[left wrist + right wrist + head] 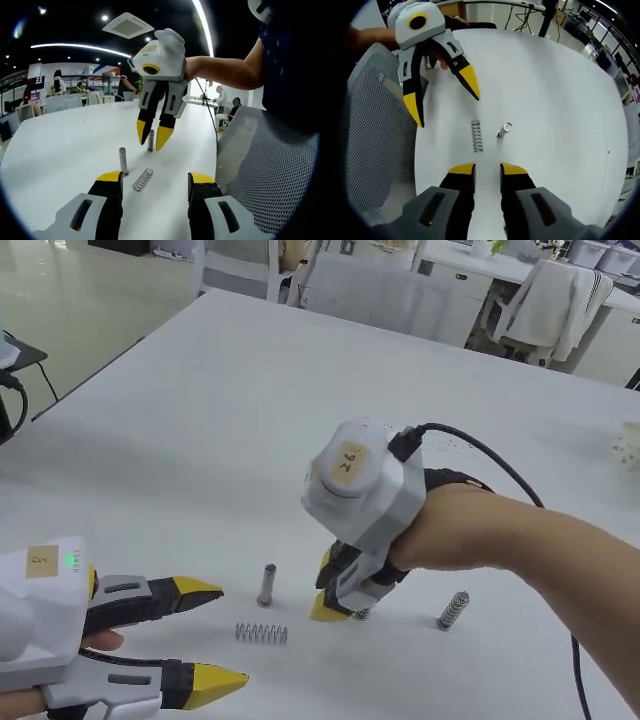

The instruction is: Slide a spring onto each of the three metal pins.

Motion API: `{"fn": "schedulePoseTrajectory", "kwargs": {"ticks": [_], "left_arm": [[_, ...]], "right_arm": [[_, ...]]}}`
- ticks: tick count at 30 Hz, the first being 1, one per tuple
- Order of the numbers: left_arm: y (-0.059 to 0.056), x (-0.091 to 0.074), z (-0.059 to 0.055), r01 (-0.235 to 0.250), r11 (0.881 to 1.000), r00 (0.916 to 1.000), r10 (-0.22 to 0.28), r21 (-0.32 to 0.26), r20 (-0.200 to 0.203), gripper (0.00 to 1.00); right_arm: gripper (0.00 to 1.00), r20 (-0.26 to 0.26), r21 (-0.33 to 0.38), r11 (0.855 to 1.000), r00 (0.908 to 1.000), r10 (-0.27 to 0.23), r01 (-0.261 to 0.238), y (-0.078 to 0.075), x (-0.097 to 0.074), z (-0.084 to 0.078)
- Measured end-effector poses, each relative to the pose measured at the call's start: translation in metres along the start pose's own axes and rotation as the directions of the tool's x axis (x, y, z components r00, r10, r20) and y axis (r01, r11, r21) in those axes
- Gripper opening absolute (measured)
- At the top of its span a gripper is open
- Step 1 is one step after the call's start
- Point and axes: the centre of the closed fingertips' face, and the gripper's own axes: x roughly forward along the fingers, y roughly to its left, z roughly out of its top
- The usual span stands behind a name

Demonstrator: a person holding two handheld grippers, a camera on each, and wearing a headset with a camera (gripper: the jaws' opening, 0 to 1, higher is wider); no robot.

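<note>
Steel spring [261,633] flat beside the bare pin [267,585], left gripper [222,633] nearest.
It lies just on the person's side of that pin, long axis roughly along the left gripper's reach, ahead of wide-spread empty jaws (a fair line for pinching across the coils). The right gripper [487,170], narrowly parted and empty, hovers beyond the pin at a spring-covered pin [150,141].

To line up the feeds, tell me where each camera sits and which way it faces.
Head view: on the headset, looking forward and down at the white table; left tongs, right tongs and the right forearm show.
Left gripper view: rides the left tongs, looking along its jaws at the right tongs.
Right gripper view: rides the right tongs, facing the left tongs.
Shared: all three show the bare pin and the loose spring.
</note>
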Motion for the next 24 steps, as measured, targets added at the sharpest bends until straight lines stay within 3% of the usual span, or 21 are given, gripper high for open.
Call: {"fn": "schedulePoseTrajectory", "kwargs": {"ticks": [13,24], "left_arm": [[0.0,-0.003,0.0,-0.003,1.0,1.0,0.003,0.004,-0.003,0.46],[0.0,-0.005,-0.001,-0.008,1.0,1.0,0.008,0.003,-0.004,0.46]], "right_arm": [[0.14,0.0,-0.03,0.999,0.9994,0.035,-0.035,0.015,0.022,0.011],[0.13,-0.016,-0.016,0.999,0.9988,0.047,-0.047,0.015,0.038,0.005]]}}
